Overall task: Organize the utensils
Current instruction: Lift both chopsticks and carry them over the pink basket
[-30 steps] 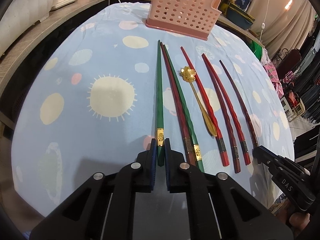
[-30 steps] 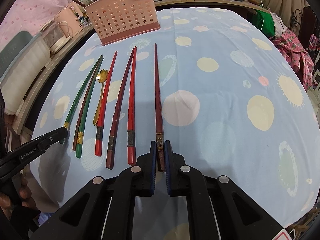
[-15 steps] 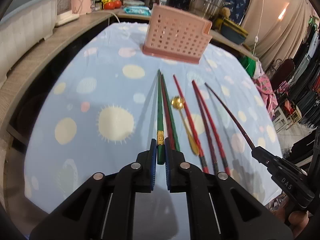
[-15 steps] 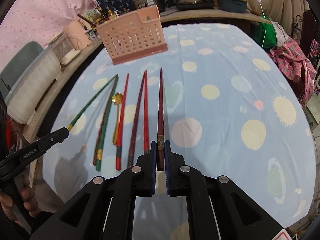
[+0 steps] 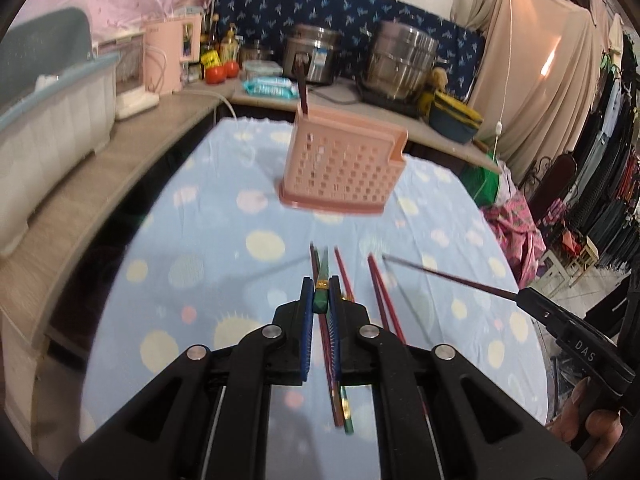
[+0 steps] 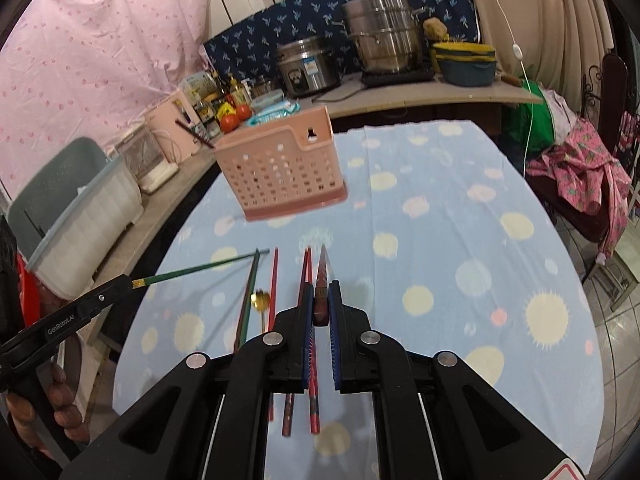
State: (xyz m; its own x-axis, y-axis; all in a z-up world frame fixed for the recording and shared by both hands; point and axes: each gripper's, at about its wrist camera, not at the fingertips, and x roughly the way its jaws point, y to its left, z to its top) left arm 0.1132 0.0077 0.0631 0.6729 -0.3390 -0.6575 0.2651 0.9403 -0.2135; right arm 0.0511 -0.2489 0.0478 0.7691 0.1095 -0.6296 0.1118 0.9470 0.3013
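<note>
A: What's nearest the left camera?

B: The left hand-held gripper (image 5: 321, 300), clenched on the thick end of a green chopstick (image 5: 321, 285), which is raised off the blue spotted worktop (image 5: 208, 280) and points ahead.

A: And the right one?

B: The right hand-held gripper (image 6: 321, 304) is clamped the same way on a dark red chopstick (image 6: 321, 280), also clear of the cloth. From the left camera that stick (image 5: 448, 276) runs in from the right edge, gripped by the black jaws, with a hand (image 5: 588, 420) below them.

A: What lies under them?

B: The remaining chopsticks (image 6: 308, 340) lie flat on the cloth in a rough row, red ones and a second green one (image 6: 246, 312), with a small gold spoon (image 6: 262, 302) among them, between the green one and a red one. Some run beneath the grippers, so I cannot count them.

A: Further on?

B: A pink perforated utensil basket (image 5: 344, 168) stands upright near the far end of the worktop, well apart from the row. One dark stick (image 5: 302, 88) already pokes out of its left end.

A: Behind that?

B: A counter with steel pots (image 6: 384, 36), a rice cooker (image 6: 306, 66) and tomatoes (image 6: 236, 118).
</note>
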